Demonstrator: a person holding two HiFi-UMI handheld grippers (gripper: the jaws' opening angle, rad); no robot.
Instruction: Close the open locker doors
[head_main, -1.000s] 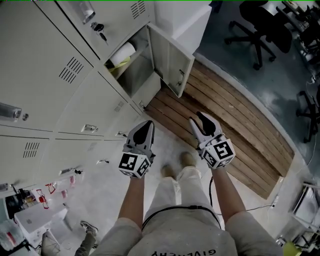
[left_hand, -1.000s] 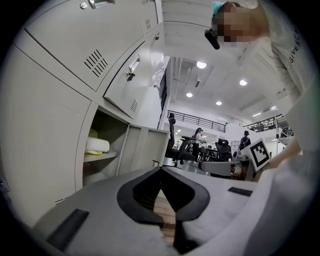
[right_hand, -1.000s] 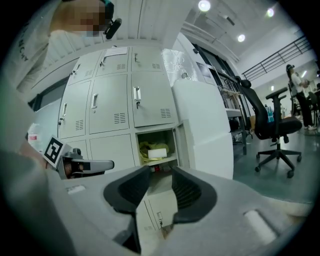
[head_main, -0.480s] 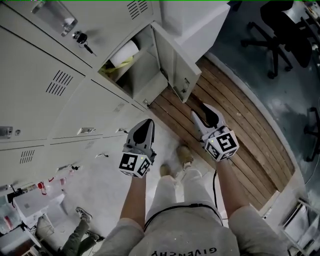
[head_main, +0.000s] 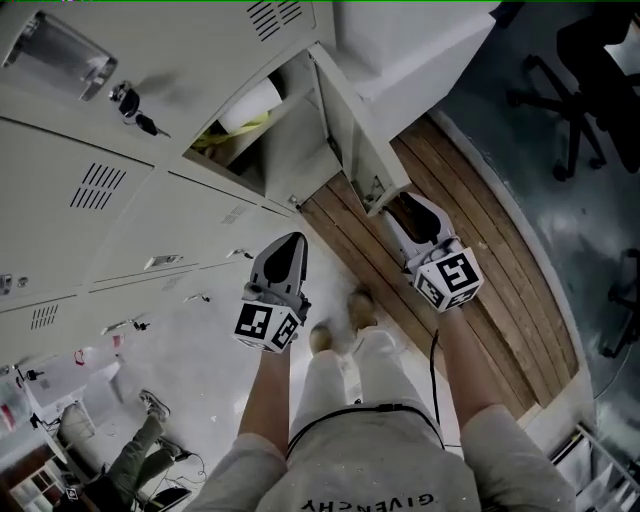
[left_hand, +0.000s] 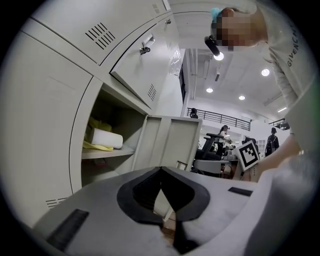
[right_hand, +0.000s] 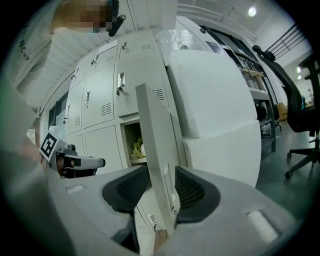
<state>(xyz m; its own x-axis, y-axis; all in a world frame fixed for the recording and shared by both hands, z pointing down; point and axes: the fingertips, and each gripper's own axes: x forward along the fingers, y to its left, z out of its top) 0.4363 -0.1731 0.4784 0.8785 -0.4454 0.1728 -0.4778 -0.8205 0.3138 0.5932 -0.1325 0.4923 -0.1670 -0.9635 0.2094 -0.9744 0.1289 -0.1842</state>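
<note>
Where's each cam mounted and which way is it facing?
Head view: on the person's head, facing steeply down at the locker door; shows forearms, legs, left gripper, right gripper.
Left gripper view: on the left gripper, facing the open locker; own jaws together.
Right gripper view: on the right gripper, facing the door's edge, between jaws that have just been opening.
Shared: all three show the door.

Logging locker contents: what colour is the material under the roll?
Yellow material, clearest in left gripper view.
</note>
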